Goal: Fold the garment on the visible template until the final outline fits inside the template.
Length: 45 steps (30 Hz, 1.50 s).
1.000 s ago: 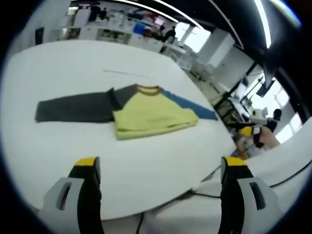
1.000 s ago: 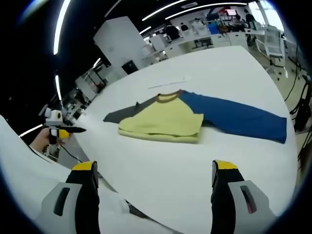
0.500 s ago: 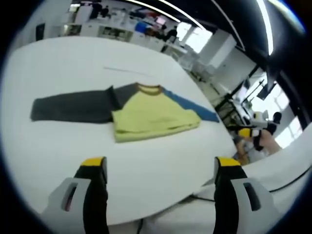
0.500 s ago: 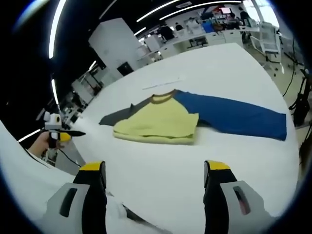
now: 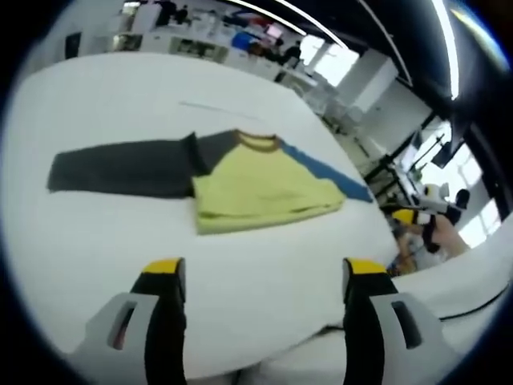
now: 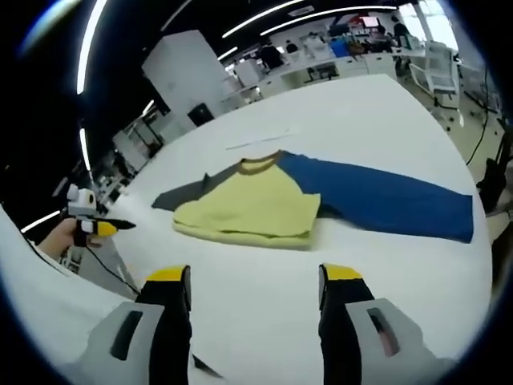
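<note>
The shirt (image 5: 240,180) lay flat on the white surface (image 5: 96,249), toward 12 o'clock of both grippers; its yellow body looked folded up once, but both long sleeves were spread out, so folding was left; its long way ran 9 to 3, collar at 12; the left gripper (image 5: 260,273) and right gripper (image 6: 255,277) were open and held nothing.

Left gripper (image 5: 262,277) jaws apart above white table (image 5: 96,233); folded garment (image 5: 210,174) ahead, sleeves spread.
</note>
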### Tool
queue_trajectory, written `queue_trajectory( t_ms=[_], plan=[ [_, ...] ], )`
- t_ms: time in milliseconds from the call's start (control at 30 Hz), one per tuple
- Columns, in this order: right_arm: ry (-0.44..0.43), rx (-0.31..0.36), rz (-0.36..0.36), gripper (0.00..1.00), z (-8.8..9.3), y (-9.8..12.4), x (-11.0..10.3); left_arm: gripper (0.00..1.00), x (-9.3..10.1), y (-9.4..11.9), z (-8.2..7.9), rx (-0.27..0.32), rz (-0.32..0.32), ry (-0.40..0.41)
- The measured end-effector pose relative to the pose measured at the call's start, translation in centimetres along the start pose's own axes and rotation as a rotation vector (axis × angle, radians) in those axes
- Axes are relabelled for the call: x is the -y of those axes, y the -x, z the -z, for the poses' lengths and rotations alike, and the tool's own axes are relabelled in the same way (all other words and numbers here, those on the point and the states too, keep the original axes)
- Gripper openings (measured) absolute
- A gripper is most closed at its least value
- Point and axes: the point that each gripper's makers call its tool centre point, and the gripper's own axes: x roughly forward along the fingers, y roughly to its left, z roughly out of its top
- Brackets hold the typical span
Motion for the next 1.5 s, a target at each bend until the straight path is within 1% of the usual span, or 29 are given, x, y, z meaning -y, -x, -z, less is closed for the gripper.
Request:
queue_trajectory(
  t_ms=[133, 333, 467, 600, 700, 933, 1200, 1300, 1500],
  plan=[
    [-0.012, 0.013, 0.015, 0.58, -0.2, -0.6, 0.6, 0.72, 0.1, -0.6, 0.1, 0.005, 0.003, 0.005],
    [-0.020, 0.000, 0.019, 0.52, 0.1, -1.6, 1.2, 0.67, -0.3, -1.8, 0.1, 0.011, -0.004, 0.024],
    [-0.031, -0.003, 0.029, 0.52, 0.1, -2.3, 1.5, 0.64, -0.5, -2.6, 0.2, 0.010, -0.011, 0.033],
    [-0.041, -0.001, 0.037, 0.48, -0.1, -2.9, 2.1, 0.61, -1.3, -3.5, -0.2, 0.022, -0.017, 0.038],
    [-0.053, -0.002, 0.044, 0.46, -0.3, -3.5, 2.6, 0.57, -2.4, -4.2, -0.6, 0.028, -0.028, 0.041],
    [-0.042, -0.022, 0.044, 0.44, -0.4, -4.7, 3.4, 0.53, -3.4, -5.4, -1.2, 0.018, -0.030, 0.030],
    [-0.044, -0.043, 0.050, 0.42, -0.5, -5.6, 4.0, 0.46, -4.6, -6.1, -1.6, 0.023, -0.037, 0.051],
    [-0.052, -0.044, 0.056, 0.40, -0.5, -5.9, 4.5, 0.43, -5.2, -6.2, -2.0, 0.034, -0.044, 0.068],
    [-0.056, -0.049, 0.063, 0.37, -0.8, -6.7, 5.2, 0.38, -6.2, -7.0, -2.8, 0.044, -0.060, 0.072]
  ],
)
